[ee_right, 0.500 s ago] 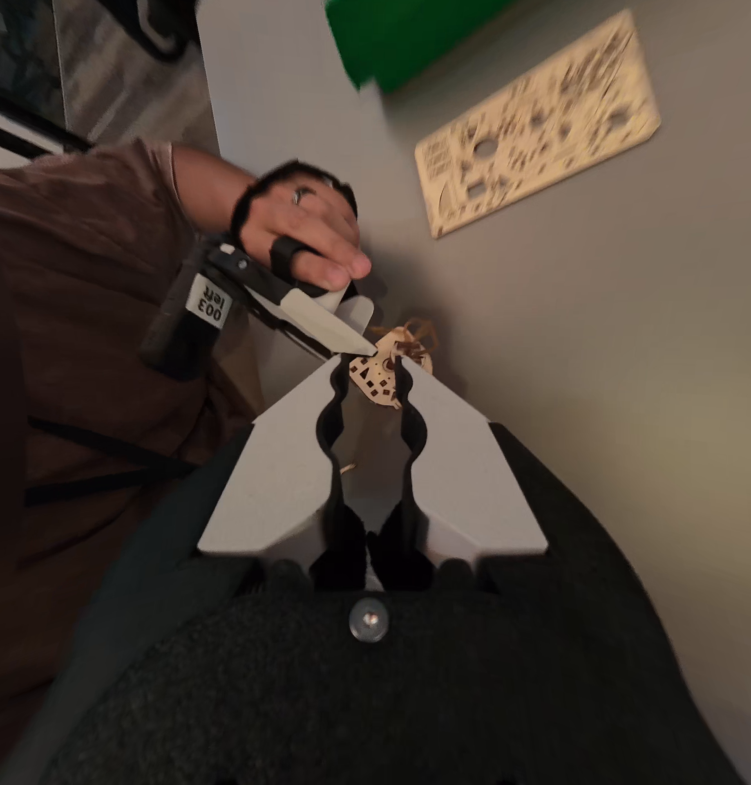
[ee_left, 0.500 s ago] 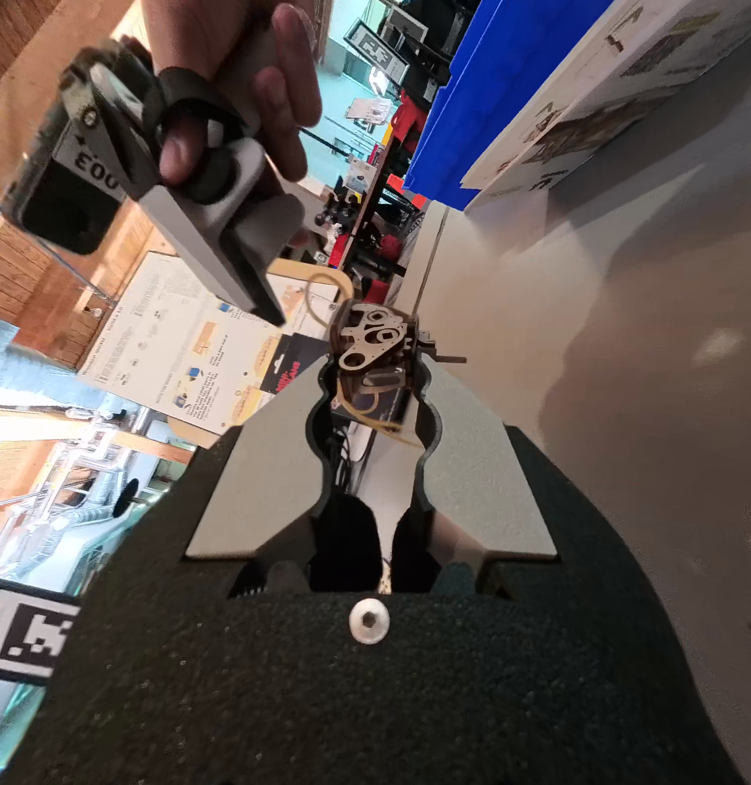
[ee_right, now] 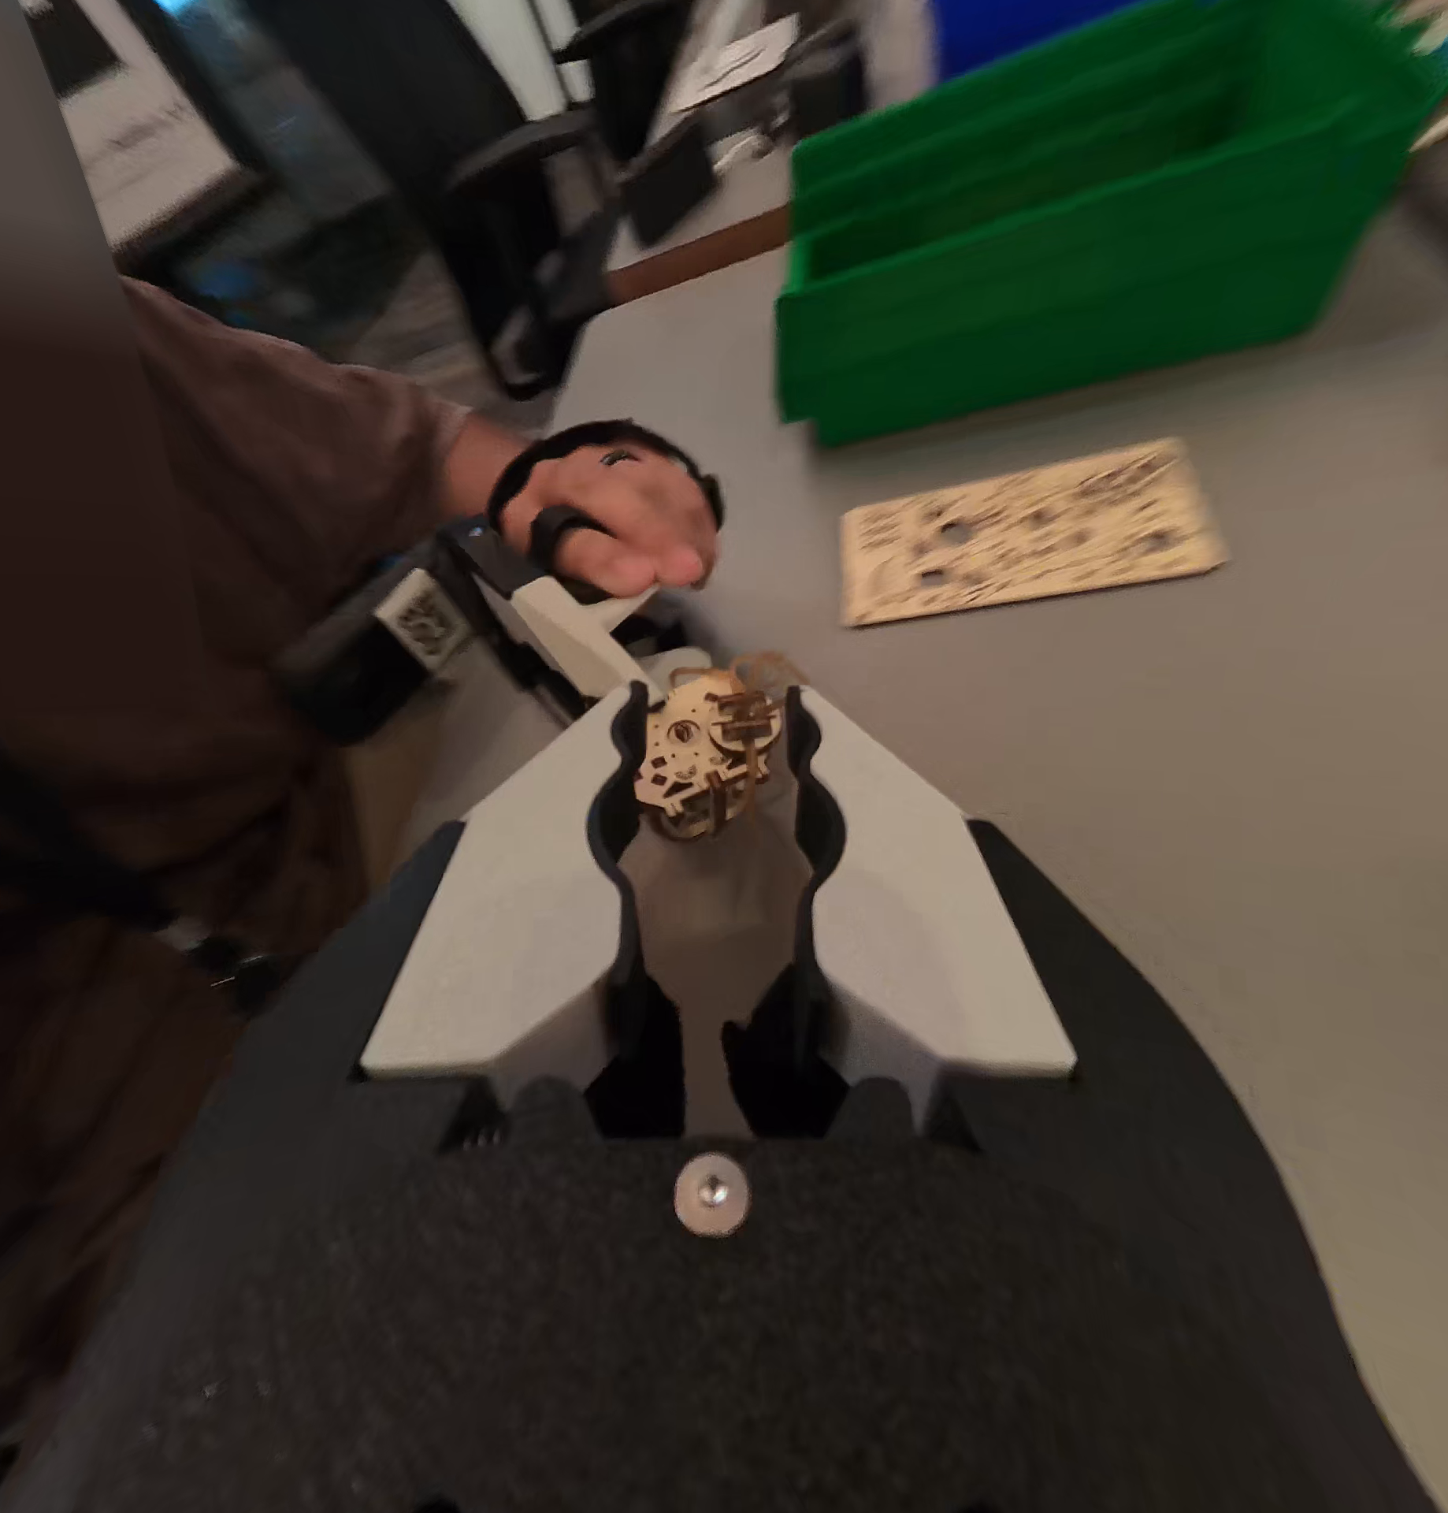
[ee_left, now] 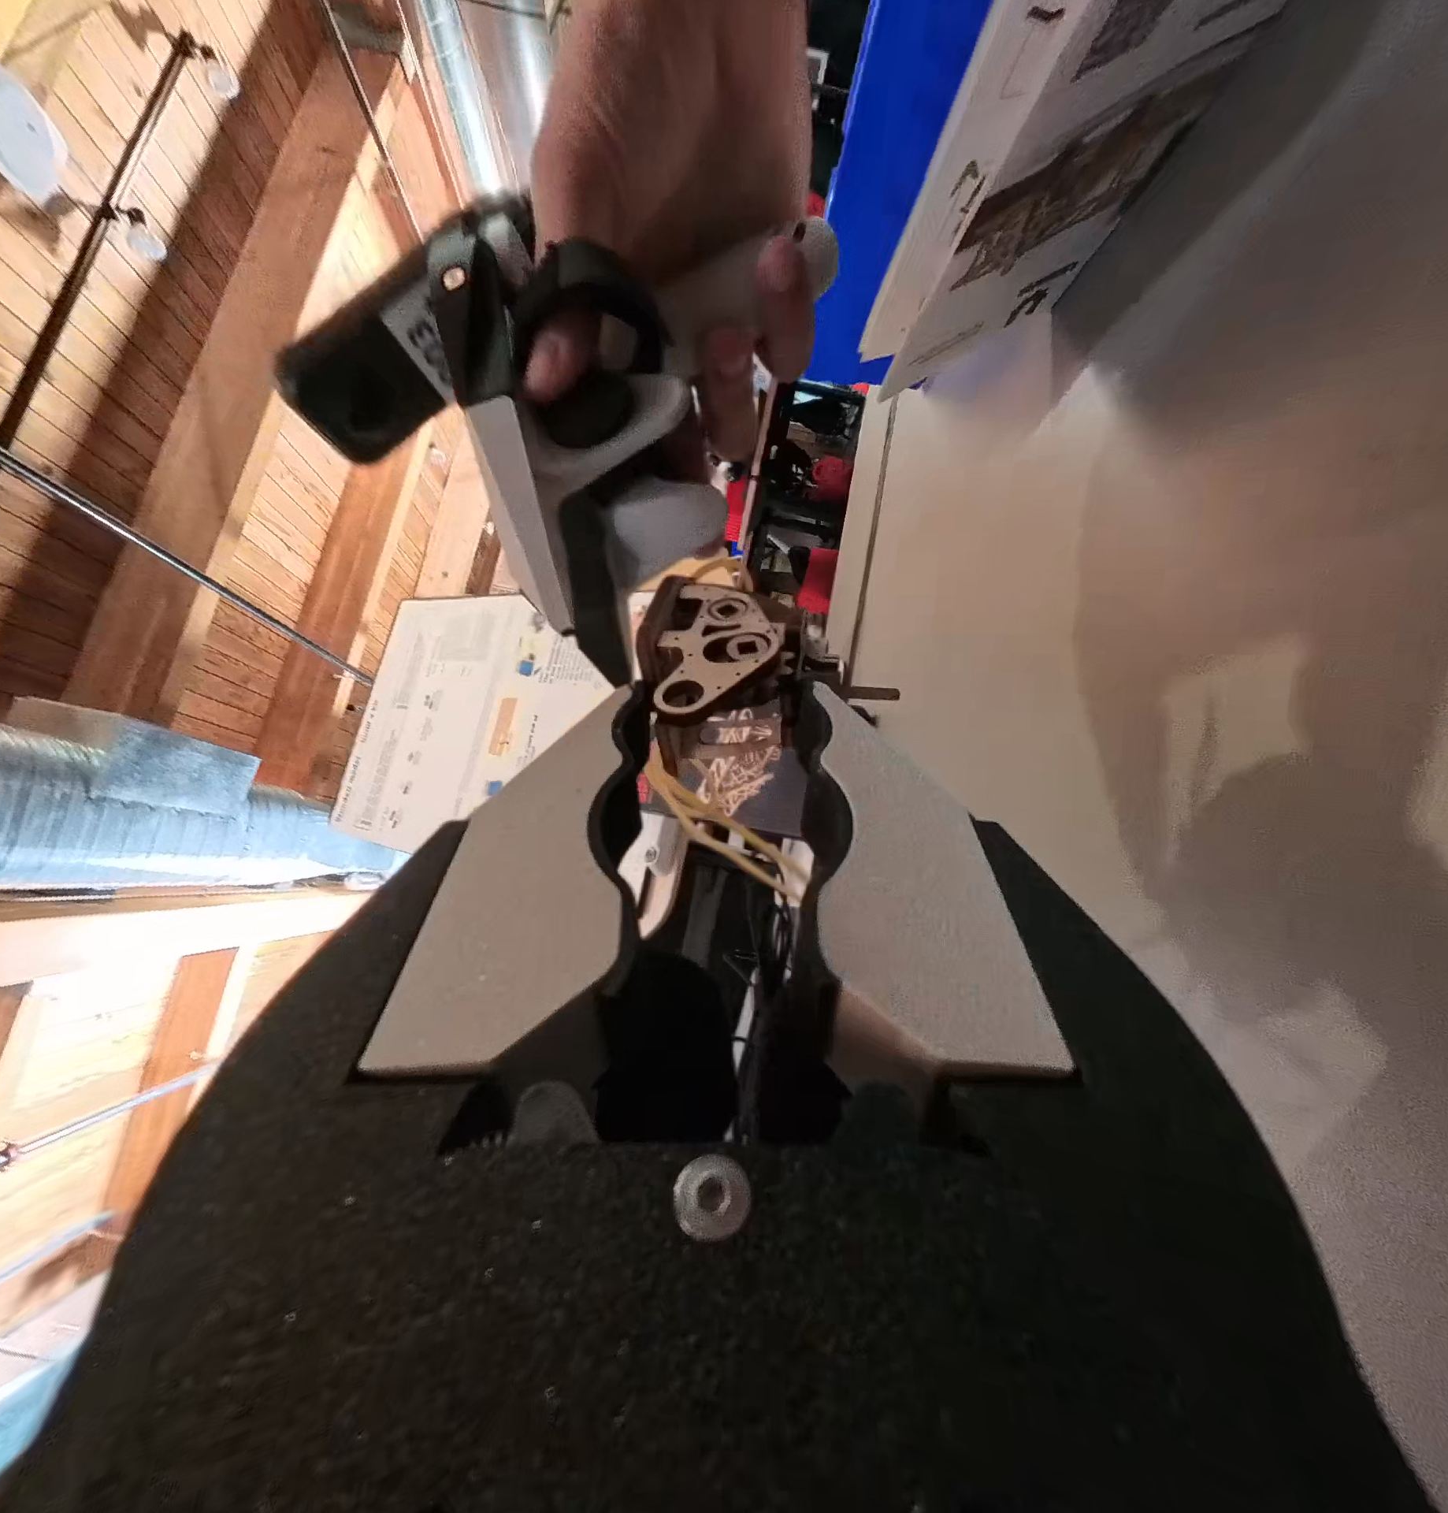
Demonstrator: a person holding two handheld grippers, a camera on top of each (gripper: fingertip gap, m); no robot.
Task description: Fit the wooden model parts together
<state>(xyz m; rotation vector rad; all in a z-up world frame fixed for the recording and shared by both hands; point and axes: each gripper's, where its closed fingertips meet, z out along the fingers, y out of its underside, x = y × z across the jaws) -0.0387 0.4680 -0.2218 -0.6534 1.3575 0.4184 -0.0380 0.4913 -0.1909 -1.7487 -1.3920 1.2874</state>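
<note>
A small wooden model point(ee_left: 708, 655), partly built, with yellow rubber bands point(ee_left: 704, 810) hanging from it, is held in the air beside the table. My left gripper point(ee_left: 721, 700) is shut on it at the fingertips. My right gripper point(ee_right: 712, 708) is also closed around the same model point(ee_right: 696, 753), which fills the gap between its tips. In the left wrist view the right gripper's fingers point(ee_left: 590, 589) come in from the upper left and meet the model's edge. In the right wrist view the left gripper's fingers point(ee_right: 573, 647) come in from the left.
A flat wooden parts sheet point(ee_right: 1032, 532) lies on the grey table point(ee_right: 1195, 860), with a green bin point(ee_right: 1073, 246) behind it. A blue bin point(ee_left: 893, 164) and printed paper sheets point(ee_left: 1073, 164) lie on the table's far side. The person's brown sleeve point(ee_right: 213, 532) fills the left. Spacing between my two grippers at the tips: around 4 cm.
Both grippers have tilted and turned together with the model between them. The right gripper now looms closer in the left view; the green bin has come into the right view.
</note>
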